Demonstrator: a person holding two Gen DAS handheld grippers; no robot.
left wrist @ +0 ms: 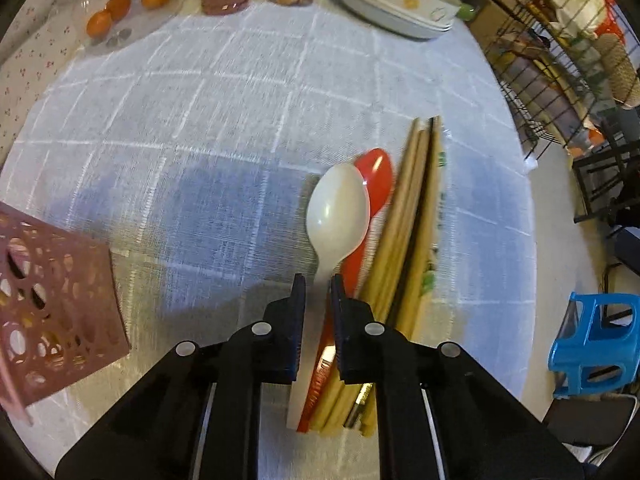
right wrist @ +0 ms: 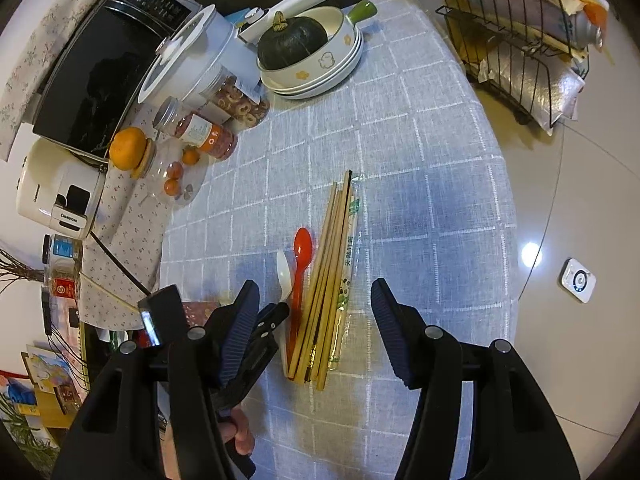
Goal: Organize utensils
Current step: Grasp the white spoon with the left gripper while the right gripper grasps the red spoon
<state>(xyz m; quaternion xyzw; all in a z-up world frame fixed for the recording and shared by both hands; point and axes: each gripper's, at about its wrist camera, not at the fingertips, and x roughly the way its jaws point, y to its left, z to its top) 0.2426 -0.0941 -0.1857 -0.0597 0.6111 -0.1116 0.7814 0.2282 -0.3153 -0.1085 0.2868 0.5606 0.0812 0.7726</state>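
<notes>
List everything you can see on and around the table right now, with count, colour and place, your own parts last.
white spoon: one, white, left edge of the utensil pile, handle between the left gripper's fingers
red spoon: one, red, beside the white spoon
chopsticks: several loose, tan, right of the spoons; one wrapped pair alongside
utensil holder: one, pink, perforated, left of the pile
tablecloth: one, grey-blue check
bowls: stack, white, far end, dark green squash on top
jars: two lying, clear, far left
oranges: one large, several small, near the jars
wire rack: one, black, off the table
stool: one, blue, on the floor
left gripper: black, shut on the white spoon
right gripper: black, open above the pile
</notes>
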